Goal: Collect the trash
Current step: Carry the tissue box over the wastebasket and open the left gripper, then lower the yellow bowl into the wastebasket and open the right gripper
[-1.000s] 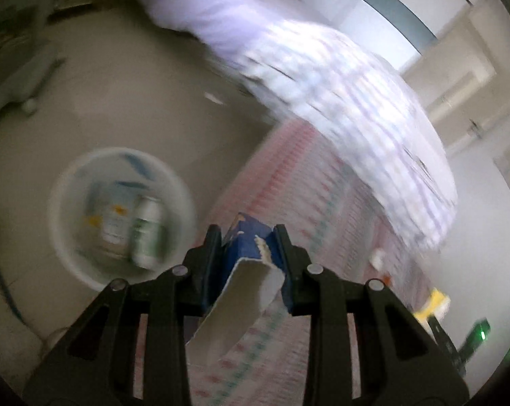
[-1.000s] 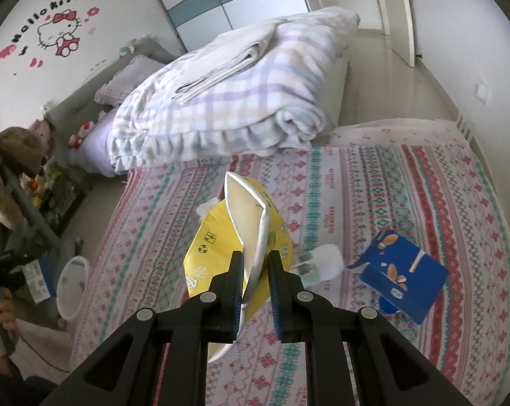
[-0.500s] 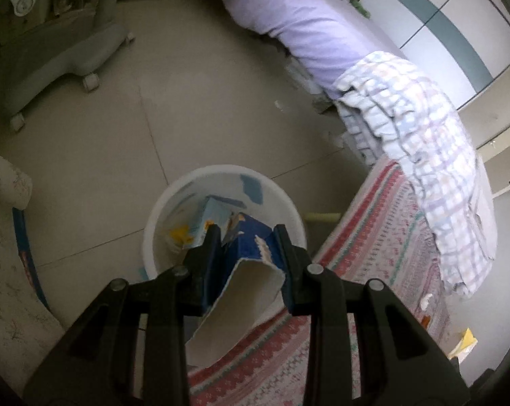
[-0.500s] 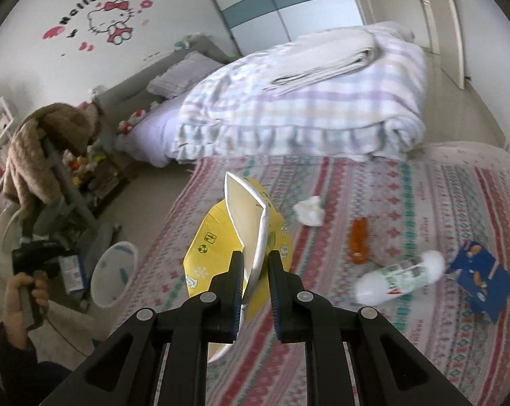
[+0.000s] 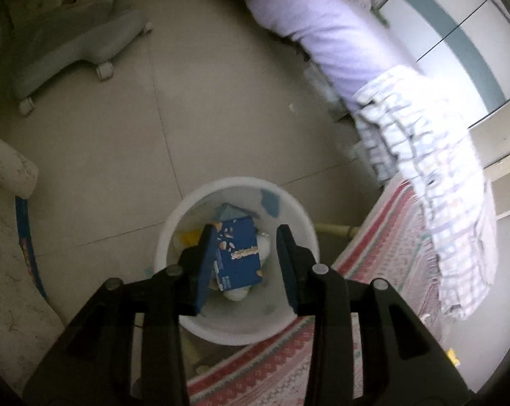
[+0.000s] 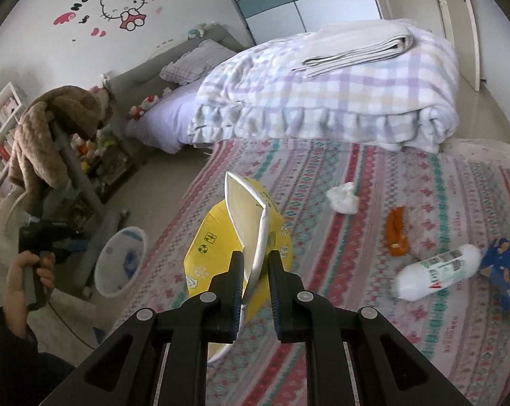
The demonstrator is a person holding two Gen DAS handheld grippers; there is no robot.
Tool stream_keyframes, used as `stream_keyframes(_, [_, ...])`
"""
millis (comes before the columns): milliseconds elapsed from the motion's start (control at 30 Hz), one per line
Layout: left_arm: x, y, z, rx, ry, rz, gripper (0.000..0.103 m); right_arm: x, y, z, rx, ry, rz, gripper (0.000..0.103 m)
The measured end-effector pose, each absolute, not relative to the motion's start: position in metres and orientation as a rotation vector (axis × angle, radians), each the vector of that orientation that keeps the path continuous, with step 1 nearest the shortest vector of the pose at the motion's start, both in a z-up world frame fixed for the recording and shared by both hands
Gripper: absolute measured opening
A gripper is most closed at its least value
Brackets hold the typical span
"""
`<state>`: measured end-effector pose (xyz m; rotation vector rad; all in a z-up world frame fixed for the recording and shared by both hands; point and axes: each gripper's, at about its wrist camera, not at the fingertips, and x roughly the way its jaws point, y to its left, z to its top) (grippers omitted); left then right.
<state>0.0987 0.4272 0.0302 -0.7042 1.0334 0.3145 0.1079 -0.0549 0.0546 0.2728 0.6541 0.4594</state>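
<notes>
In the left wrist view my left gripper [image 5: 243, 250] is open directly above the white trash bin [image 5: 298, 213] on the floor. A blue snack box [image 5: 236, 253] lies in the bin between the fingers, free of them, on other trash. In the right wrist view my right gripper [image 6: 256, 267] is shut on a yellow and white carton [image 6: 244, 237], held above the patterned bedspread [image 6: 356, 304]. On the bed lie a white crumpled tissue [image 6: 343, 197], an orange wrapper [image 6: 396, 230], a white bottle [image 6: 437, 271] and a blue box [image 6: 507, 270]. The bin [image 6: 119, 264] and the left gripper [image 6: 43, 240] also show there.
A grey chair base on casters [image 5: 79, 47] stands on the tiled floor beyond the bin. A folded plaid quilt [image 6: 322, 101] lies at the back of the bed. A floral cushion [image 5: 4, 253] is at the left, and the bed edge [image 5: 356, 270] borders the bin at the right.
My left gripper moved over the bin, opened and let go of the blue box, which now lies in the bin. My right gripper swung left, still holding the yellow carton.
</notes>
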Motion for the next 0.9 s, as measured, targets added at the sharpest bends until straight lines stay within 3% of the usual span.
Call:
stream_keyframes(133, [0.082, 0.427, 0.046, -0.646, 0.994, 0.399, 0.055, 0.117, -0.025, 0.051, 0.303, 0.680, 0.543, 0.015])
stream_keyframes(467, [0.053, 0.461, 0.047, -0.804, 0.936, 0.555, 0.055, 0.148, 0.132, 0.049, 0.324, 0.742, 0.756, 0.015])
stream_keyframes(900, [0.046, 0.473, 0.048, -0.874, 0.907, 0.595, 0.055, 0.170, 0.308, 0.042, 0.067, 0.793, 0.827, 0.018])
